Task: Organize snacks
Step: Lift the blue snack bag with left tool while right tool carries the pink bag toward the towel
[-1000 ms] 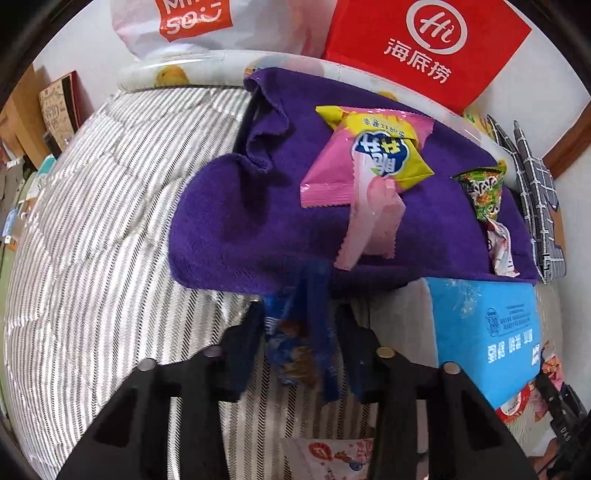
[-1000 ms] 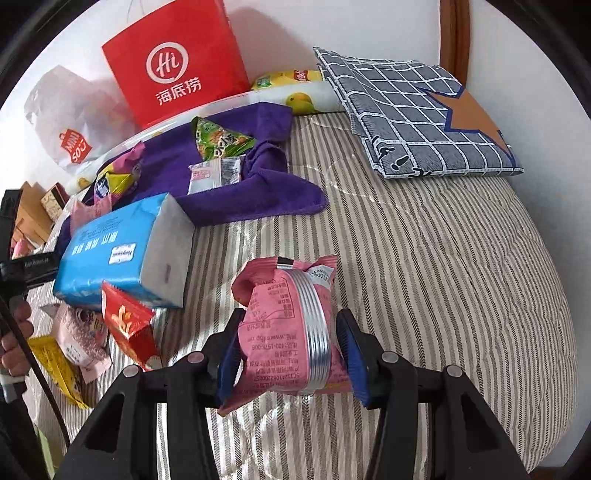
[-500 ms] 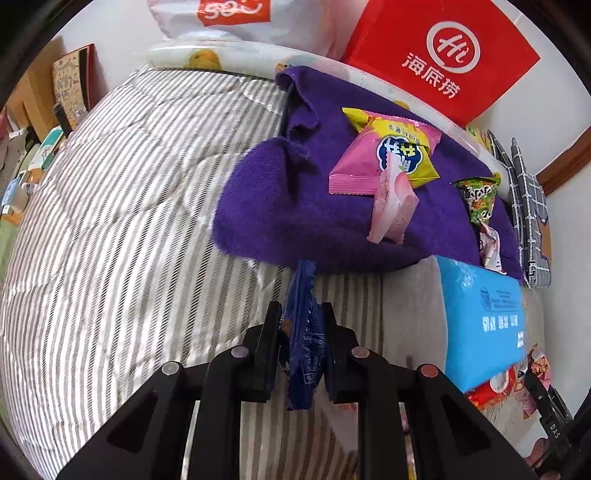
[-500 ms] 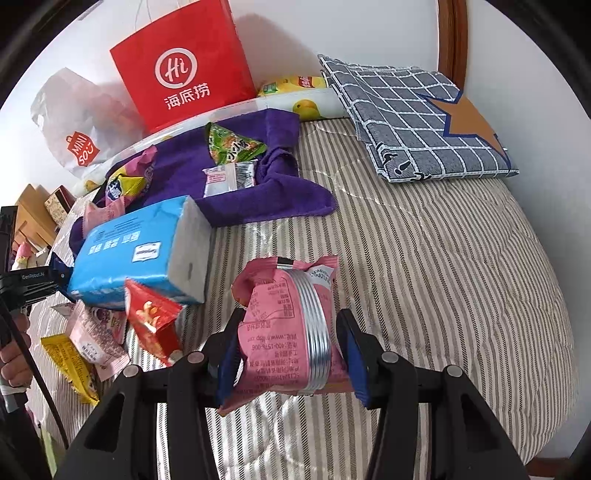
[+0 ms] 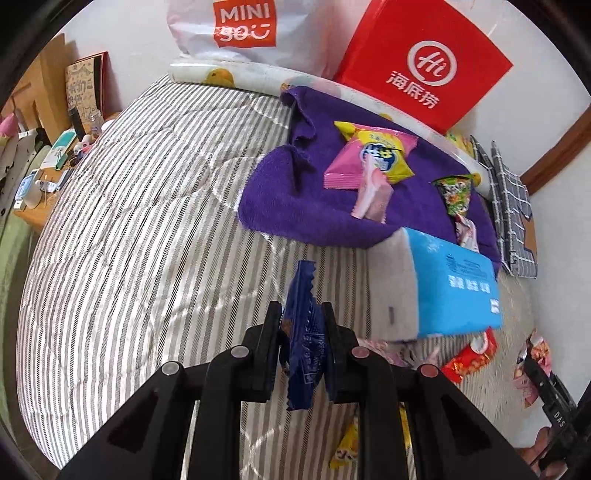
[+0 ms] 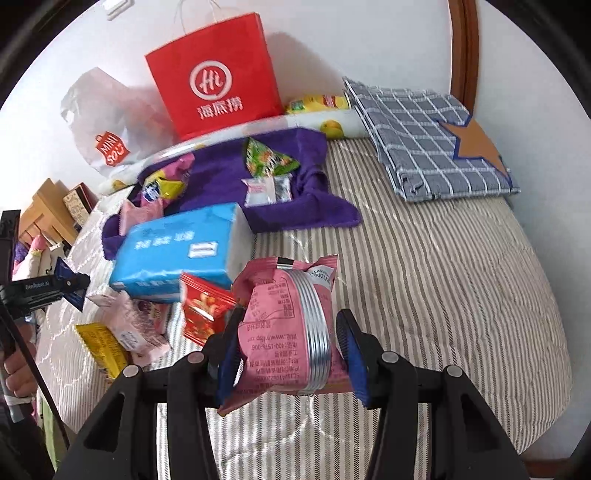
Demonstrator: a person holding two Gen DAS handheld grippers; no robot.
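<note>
My left gripper (image 5: 301, 325) is shut on a dark blue snack packet (image 5: 304, 343), held above the striped bed. My right gripper (image 6: 288, 343) is shut on a pink snack bag (image 6: 288, 332) with silver bands. A purple towel (image 5: 295, 199) at the back carries a pink-and-yellow packet (image 5: 373, 155), a pale pink wrapper (image 5: 371, 195) and a green packet (image 5: 454, 194). The towel (image 6: 221, 188) also shows in the right wrist view with the green packet (image 6: 267, 158) and a clear packet (image 6: 267, 190). The left gripper (image 6: 70, 286) appears at the left there.
A blue tissue pack (image 5: 443, 284) lies in front of the towel, with red (image 6: 205, 308), pink (image 6: 136, 325) and yellow (image 6: 101, 345) snacks beside it. A red paper bag (image 6: 214, 77) and white bag (image 5: 240, 29) stand at the wall. A checked pillow (image 6: 424, 136) lies right.
My left gripper closed on the blue packet, lifted it and drew back from the towel. My right gripper kept its hold on the pink bag and moved slightly back.
</note>
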